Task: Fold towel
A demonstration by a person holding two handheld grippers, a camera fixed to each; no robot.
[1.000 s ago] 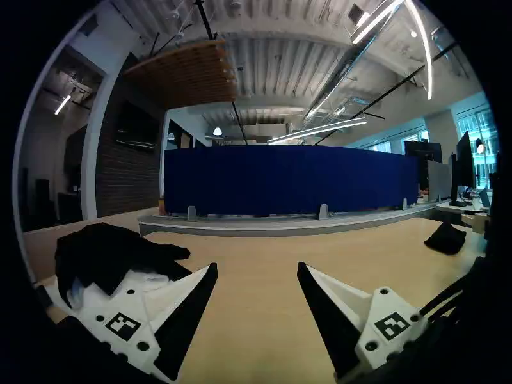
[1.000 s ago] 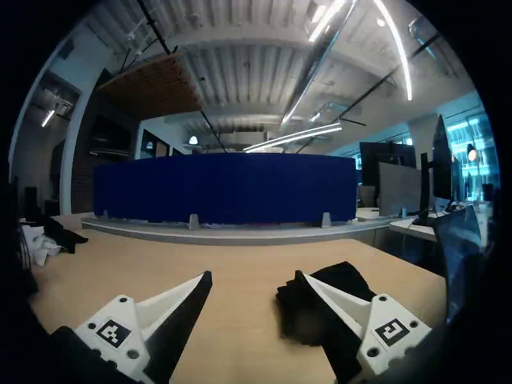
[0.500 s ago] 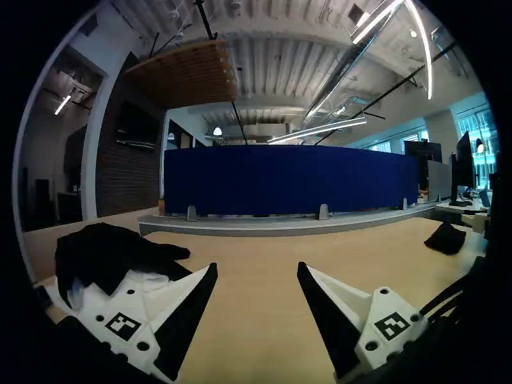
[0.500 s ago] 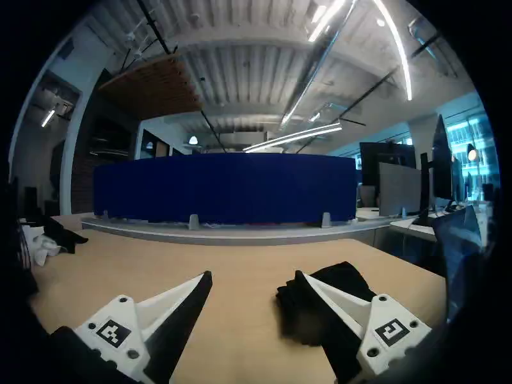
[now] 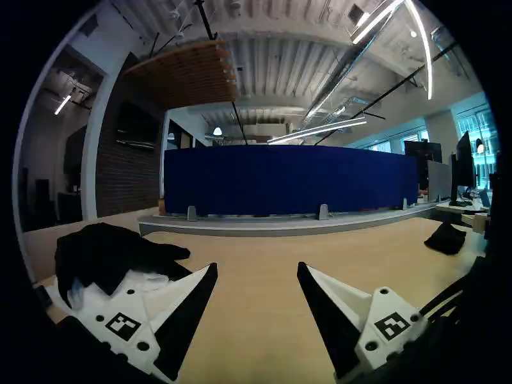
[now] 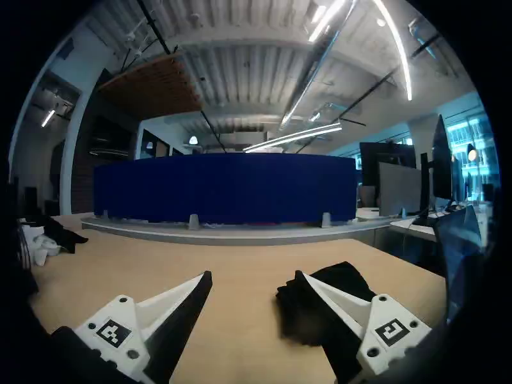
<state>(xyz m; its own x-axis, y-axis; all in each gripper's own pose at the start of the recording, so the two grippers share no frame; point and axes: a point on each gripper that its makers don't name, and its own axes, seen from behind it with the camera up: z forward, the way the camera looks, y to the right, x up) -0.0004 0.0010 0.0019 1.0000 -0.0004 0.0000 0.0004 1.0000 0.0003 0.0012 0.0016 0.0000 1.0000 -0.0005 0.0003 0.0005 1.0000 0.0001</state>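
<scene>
- Both tools hang free. The left hand-held gripper has its fingers spread over bare worktop, and the right hand-held gripper is spread too, pinching nothing.
- We take the crumpled black towel at the lower left of the left gripper view to be the one to fold. It lies behind the left finger.
- It looks soft, light and limp, so it should sag and bunch. We would seek two corners of one edge, though none shows clearly in the heap.
- Something white lies by it, and we cannot tell what.
- A neater black bundle sits at the right finger in the right gripper view. We judge it already folded and best left alone.
- A blue screen stands far behind and monitors stand at the right, well apart from the fold area.
</scene>
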